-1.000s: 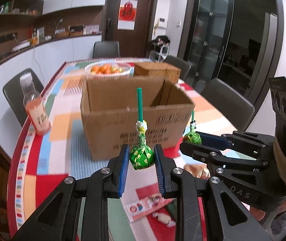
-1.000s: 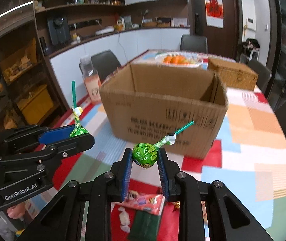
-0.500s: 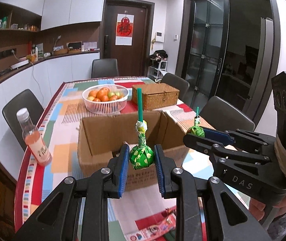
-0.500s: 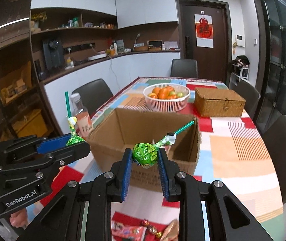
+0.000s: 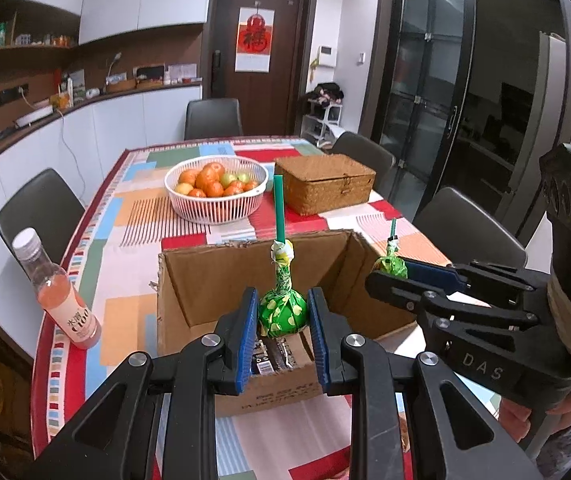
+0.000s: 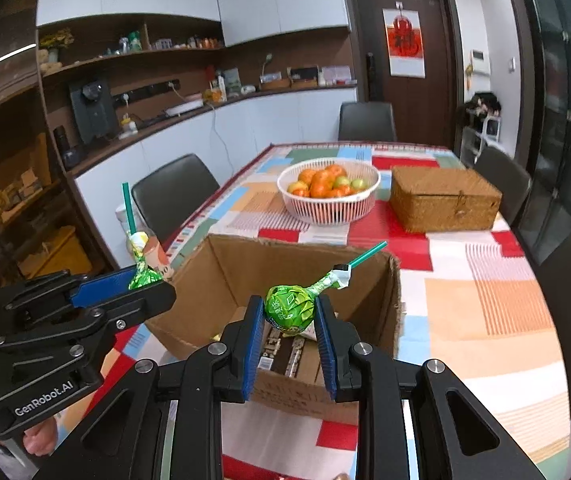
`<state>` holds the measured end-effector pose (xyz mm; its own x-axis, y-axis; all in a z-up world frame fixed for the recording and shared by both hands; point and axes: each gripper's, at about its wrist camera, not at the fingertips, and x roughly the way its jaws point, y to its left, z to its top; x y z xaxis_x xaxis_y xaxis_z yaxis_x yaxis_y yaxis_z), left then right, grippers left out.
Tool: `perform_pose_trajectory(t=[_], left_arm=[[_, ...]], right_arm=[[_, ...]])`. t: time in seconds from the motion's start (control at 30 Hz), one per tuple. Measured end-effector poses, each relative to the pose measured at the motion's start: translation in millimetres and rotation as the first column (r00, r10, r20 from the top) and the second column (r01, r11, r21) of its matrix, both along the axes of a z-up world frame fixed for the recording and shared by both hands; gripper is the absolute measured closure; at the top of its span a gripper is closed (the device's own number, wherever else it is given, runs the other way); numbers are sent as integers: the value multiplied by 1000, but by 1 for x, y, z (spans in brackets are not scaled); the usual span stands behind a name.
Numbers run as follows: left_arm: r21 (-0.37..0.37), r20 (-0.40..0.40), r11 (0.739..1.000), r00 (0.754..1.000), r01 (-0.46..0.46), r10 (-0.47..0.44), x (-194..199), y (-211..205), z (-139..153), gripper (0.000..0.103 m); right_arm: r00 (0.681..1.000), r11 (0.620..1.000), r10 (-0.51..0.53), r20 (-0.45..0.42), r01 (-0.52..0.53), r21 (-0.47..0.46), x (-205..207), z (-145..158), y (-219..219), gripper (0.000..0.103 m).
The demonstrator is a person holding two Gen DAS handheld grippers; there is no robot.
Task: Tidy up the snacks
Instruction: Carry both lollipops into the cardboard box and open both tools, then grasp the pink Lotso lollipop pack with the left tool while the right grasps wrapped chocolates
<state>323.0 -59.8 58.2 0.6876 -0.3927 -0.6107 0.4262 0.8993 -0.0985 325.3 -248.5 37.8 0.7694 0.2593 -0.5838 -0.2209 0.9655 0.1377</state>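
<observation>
My left gripper (image 5: 281, 320) is shut on a green-wrapped lollipop (image 5: 282, 314) whose green stick points straight up. It hangs over the near edge of an open cardboard box (image 5: 221, 276) with dark packets on its floor. In the right wrist view my right gripper (image 6: 290, 312) is shut on a second green lollipop (image 6: 289, 306), its stick slanting up to the right, above the same box (image 6: 225, 276). Each gripper shows in the other's view: the right gripper (image 5: 391, 270) at the box's right wall, the left gripper (image 6: 145, 280) at its left corner.
Beyond the box stand a white basket of oranges (image 5: 216, 210) and a woven lidded box (image 5: 325, 184) on the patchwork tablecloth (image 5: 125, 208). A bottle of pink drink (image 5: 59, 292) stands left of the box. Dark chairs ring the table.
Both grippers have risen and moved forward with their lollipops, from in front of the box's near wall to above its open top. The box's inside now shows.
</observation>
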Motion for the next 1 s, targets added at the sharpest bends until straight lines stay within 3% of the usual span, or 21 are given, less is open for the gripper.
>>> perform_pose_trajectory(t=[0.23,0.3,0.33,0.37,0.43,0.63,1.0], left_arm=[[34,-69,999,997,-15,17,29,-2,-16,76],[47,-65,998,997,-33,36,26,-1,-16,54],[35,-48,999,998,-30,32,21,2,-15,48],[31,-30,999,999,-25,25,15,3,-14,44],[65,-5,997,1000,-31,31,4,2,-13,44],[92,44,996,999,-15,11,-34,1,-10,44],[118,45,991,997,55,-61,-89,-14,-18,40]], right_arm=[[999,999,-2,-40,1,-32,24,-12,6,76],[999,999,-17,-43,15,-51,28,-13,7,76],[998,997,-32,-50,28,-68,28,-14,8,69],[997,995,-56,-51,51,-81,26,-16,7,56],[997,994,-71,-27,69,-87,19,-15,6,49],[998,991,-65,10,66,-116,-15,-15,-2,49],[1000,987,-25,12,26,-156,-71,-20,-9,46]])
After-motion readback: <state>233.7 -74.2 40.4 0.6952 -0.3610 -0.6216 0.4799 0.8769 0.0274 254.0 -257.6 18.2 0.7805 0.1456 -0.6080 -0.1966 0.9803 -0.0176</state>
